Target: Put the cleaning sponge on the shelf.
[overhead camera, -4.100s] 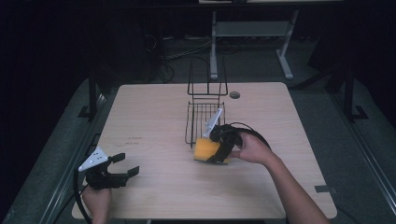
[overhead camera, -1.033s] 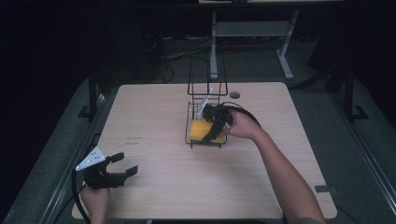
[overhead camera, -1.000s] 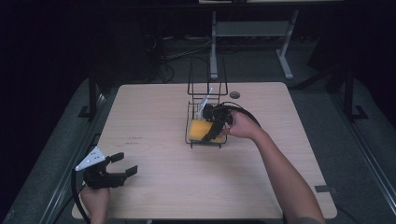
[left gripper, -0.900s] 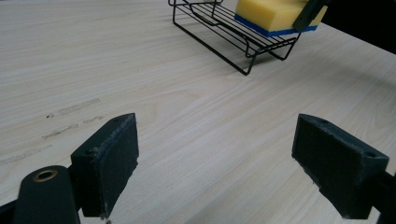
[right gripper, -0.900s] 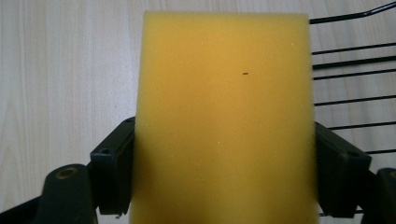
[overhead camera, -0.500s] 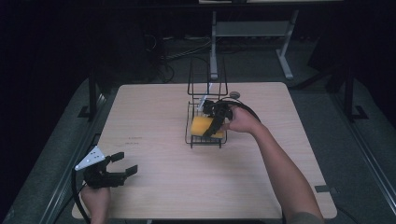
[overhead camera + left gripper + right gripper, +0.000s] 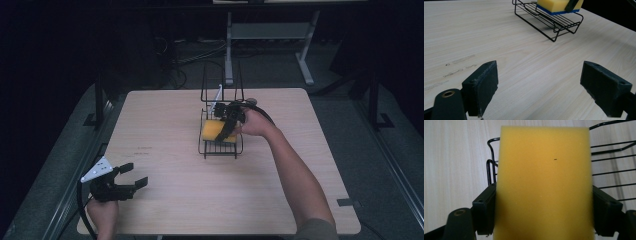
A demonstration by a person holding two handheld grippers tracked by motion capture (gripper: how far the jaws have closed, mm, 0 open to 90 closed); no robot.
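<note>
Dark surroundings framed a pale wooden table (image 7: 165, 125), which held the middle of the high view. At the center of that view, the right gripper (image 7: 229, 124) pinched a yellow sponge (image 7: 214, 131), its two black jaws pressed against the sponge's long sides. In the right gripper view the sponge (image 7: 544, 182) ran down the middle of the frame, with black wires showing behind it at the left and right edges. Those wires belonged to a black wire rack (image 7: 220, 145), a low tray with a tall looped back, standing at the table's center. The sponge sat over the tray; whether it rested on the wires or hung just above them could not be told. From the left gripper view, the sponge's blue underside (image 7: 554, 11) appeared at the top of the frame, level with the rack (image 7: 554, 27).

At the lower left of the high view, the left gripper (image 7: 131, 181) lay near the table's near edge, jaws spread wide and holding nothing.

Judging by this, the sponge was being placed into the rack. Next, the jaws would need to part and lift clear without dragging the sponge along.
</note>
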